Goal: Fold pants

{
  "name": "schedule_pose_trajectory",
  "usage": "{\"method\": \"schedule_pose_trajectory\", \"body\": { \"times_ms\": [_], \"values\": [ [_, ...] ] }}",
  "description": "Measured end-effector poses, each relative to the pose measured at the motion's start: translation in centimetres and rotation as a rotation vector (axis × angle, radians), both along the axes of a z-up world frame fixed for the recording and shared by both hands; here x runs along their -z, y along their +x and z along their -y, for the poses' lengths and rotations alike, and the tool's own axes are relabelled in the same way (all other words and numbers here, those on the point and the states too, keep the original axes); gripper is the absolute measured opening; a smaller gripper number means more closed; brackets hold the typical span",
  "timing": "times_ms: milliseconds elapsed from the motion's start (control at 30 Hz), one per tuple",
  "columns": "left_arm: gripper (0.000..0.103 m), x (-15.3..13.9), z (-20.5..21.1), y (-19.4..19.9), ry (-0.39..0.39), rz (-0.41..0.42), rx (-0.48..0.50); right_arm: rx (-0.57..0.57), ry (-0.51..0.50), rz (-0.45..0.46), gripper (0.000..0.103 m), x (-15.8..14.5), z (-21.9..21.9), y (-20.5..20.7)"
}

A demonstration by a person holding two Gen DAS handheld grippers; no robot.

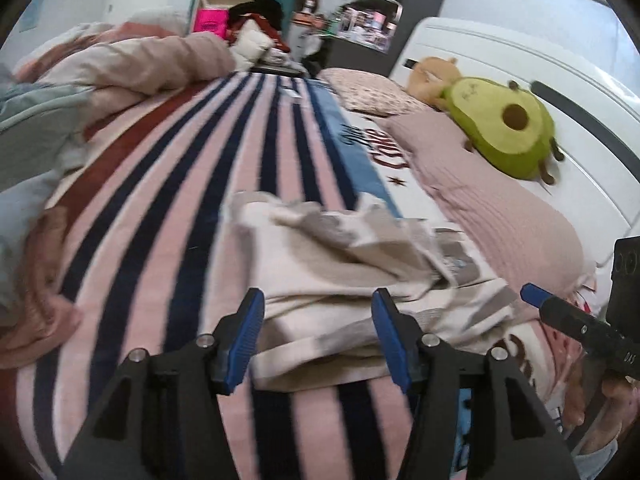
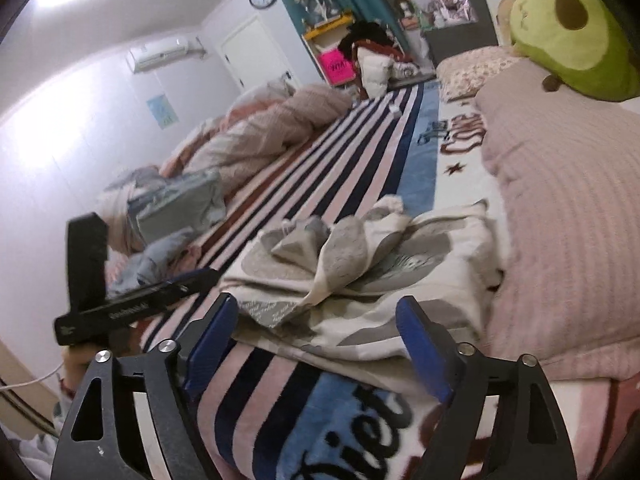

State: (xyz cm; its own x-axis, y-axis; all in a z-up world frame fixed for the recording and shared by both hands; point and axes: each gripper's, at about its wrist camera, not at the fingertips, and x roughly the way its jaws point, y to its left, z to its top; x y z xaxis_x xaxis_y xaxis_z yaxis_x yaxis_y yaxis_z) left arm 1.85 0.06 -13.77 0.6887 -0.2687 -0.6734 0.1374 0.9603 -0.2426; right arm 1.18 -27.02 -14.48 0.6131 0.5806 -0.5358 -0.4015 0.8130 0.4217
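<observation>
Cream and grey pants (image 1: 340, 280) lie partly folded and rumpled on a striped blanket (image 1: 168, 184); they also show in the right wrist view (image 2: 360, 276). My left gripper (image 1: 318, 298) is open and empty, its blue fingers on either side of the near edge of the pants. My right gripper (image 2: 318, 304) is open and empty, just before the near edge of the pants. The right gripper's tip shows at the right edge of the left wrist view (image 1: 568, 312). The left gripper shows at the left of the right wrist view (image 2: 140, 296).
A pink pillow (image 2: 568, 216) lies right of the pants, with an avocado plush (image 1: 504, 124) beyond it. A bunched pink duvet (image 1: 132, 68) and blue-grey clothes (image 2: 176, 204) lie to the left. Shelves and clutter stand at the far end.
</observation>
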Motion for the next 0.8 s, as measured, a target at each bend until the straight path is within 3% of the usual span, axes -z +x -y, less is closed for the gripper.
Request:
{"method": "schedule_pose_trajectory", "body": {
  "times_ms": [500,633,700,767,800],
  "values": [
    [0.059,2.7,-5.1,1.6,-0.073,-0.018,-0.080,0.046,-0.165,-0.112,0.085,3.7,-6.3,8.0],
    [0.059,3.0,-5.7,2.0,-0.070,-0.021,-0.100,0.111,-0.201,-0.110,0.084,4.6,-7.4,9.5],
    [0.059,3.2,-5.8,2.1,-0.066,-0.026,-0.102,0.161,-0.247,-0.097,0.065,4.9,-7.5,9.7],
    [0.059,3.2,-5.7,2.0,-0.063,-0.026,-0.096,0.206,-0.228,-0.098,0.025,5.0,-6.8,9.6],
    [0.059,3.1,-5.6,2.0,-0.063,-0.026,-0.091,0.227,-0.205,-0.093,0.020,5.0,-6.1,9.3]
  ]
}}
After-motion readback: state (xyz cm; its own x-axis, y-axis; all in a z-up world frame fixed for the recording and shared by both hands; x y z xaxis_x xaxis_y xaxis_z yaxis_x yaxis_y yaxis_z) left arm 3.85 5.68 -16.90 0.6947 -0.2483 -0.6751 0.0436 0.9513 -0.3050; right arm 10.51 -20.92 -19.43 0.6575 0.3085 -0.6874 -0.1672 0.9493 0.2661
